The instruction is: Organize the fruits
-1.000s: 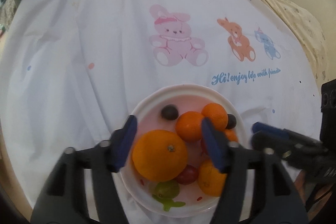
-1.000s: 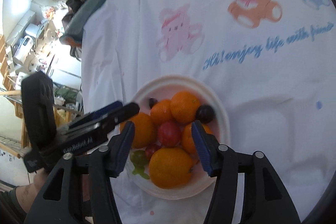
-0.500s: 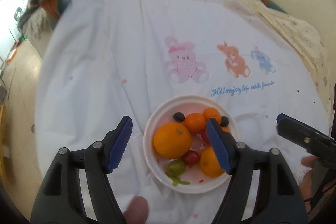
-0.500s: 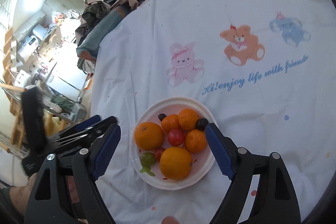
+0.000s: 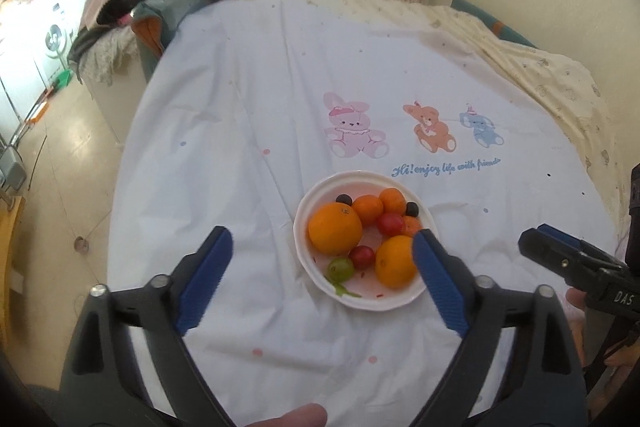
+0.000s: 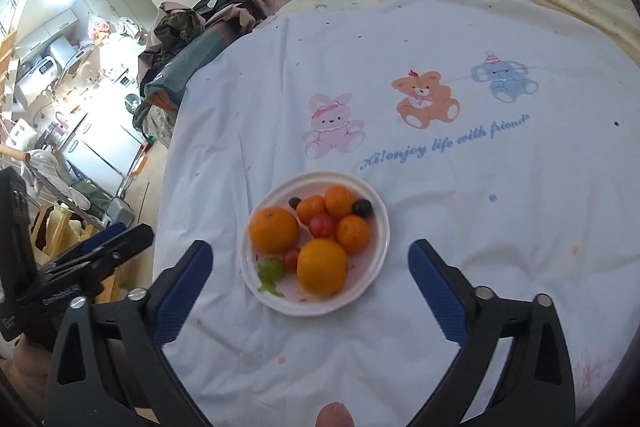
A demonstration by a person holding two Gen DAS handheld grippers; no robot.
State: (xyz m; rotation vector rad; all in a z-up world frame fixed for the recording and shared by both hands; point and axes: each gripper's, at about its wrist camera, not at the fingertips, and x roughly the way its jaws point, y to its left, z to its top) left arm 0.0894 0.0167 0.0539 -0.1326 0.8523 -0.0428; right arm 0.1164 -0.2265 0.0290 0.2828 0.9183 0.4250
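Fruit sits heaped on our white plate on the bed's white sheet; our left gripper and right gripper hover above, jaws opening wide, nothing held.

Orange fruits on white plate, animal-print sheet.
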